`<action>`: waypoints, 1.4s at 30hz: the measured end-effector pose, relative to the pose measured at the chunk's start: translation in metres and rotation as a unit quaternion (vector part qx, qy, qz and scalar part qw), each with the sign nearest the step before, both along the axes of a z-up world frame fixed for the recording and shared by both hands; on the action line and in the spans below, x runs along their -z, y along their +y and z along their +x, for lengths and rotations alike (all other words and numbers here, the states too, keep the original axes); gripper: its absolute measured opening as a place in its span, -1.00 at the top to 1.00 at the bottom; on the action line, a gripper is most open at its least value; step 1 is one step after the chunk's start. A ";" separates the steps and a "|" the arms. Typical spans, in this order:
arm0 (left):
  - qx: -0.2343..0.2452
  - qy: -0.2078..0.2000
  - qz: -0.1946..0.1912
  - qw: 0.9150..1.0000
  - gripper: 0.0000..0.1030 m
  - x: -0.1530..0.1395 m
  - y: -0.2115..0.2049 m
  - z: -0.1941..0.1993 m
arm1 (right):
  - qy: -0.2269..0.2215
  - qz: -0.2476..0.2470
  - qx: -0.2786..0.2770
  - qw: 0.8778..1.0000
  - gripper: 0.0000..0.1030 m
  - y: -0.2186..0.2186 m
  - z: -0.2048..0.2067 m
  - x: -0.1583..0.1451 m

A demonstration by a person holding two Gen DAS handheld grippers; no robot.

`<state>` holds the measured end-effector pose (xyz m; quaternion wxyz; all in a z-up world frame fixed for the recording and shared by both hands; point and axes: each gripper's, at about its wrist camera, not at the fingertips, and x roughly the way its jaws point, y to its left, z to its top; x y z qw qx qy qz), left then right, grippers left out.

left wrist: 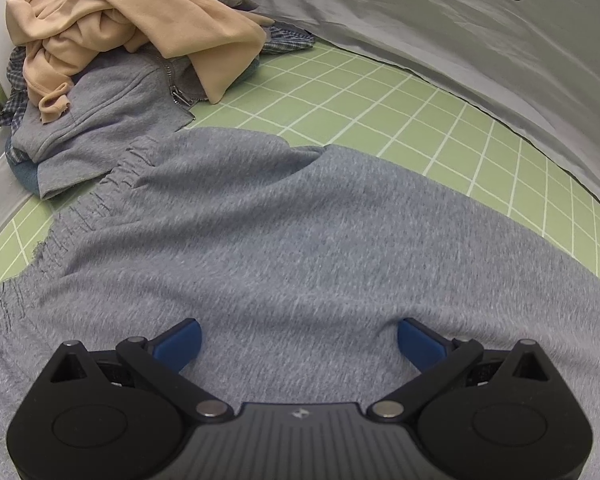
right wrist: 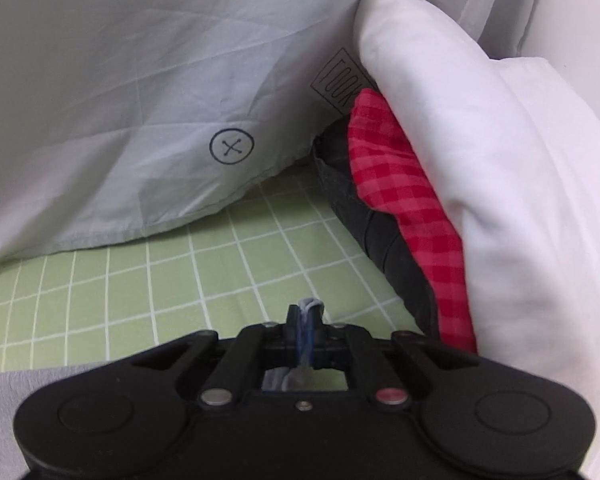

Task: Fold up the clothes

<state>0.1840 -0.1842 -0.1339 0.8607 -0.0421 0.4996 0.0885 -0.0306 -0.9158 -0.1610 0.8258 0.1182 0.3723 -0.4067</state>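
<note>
Grey sweatpants [left wrist: 284,240] lie spread on the green grid mat [left wrist: 360,108], elastic waistband at the left. My left gripper [left wrist: 299,340] is open, its blue-padded fingers [left wrist: 178,342] resting on the grey fabric with cloth bulging between them. My right gripper [right wrist: 306,312] is shut on a thin edge of the grey sweatpants [right wrist: 309,305], held just above the mat [right wrist: 140,280]. More grey fabric [right wrist: 20,400] shows at the lower left of the right wrist view.
A pile of unfolded clothes, a tan garment [left wrist: 120,28] over a grey zip hoodie [left wrist: 112,108], sits at the far left. A grey sheet [left wrist: 460,28] with printed marks borders the mat. A red checked cloth [right wrist: 396,200], a dark item [right wrist: 384,248] and white fabric [right wrist: 500,200] stack at the right.
</note>
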 end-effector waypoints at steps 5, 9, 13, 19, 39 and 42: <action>-0.004 0.003 -0.001 1.000 -1.00 -0.001 0.000 0.002 | 0.004 0.010 0.067 0.998 0.90 -0.014 -0.009 0.007; -0.009 0.015 -0.013 1.000 -1.00 -0.005 0.003 0.005 | -0.020 0.010 0.031 0.999 0.09 0.004 -0.015 -0.011; -0.014 -0.016 -0.044 0.999 -1.00 -0.026 0.007 -0.010 | -0.039 -0.012 -0.017 0.999 -0.58 0.049 -0.034 -0.038; 0.037 -0.063 -0.054 0.996 -1.00 -0.072 -0.002 -0.071 | -0.080 -0.001 -0.070 0.994 -1.00 0.118 -0.105 -0.067; 0.087 -0.045 -0.091 0.991 -1.00 -0.062 0.048 -0.256 | -0.062 0.065 -0.010 0.996 -1.00 0.265 -0.307 -0.011; 0.100 -0.044 -0.086 0.990 -1.00 -0.063 0.047 -0.262 | -0.043 0.075 0.029 0.996 -1.00 0.274 -0.325 0.003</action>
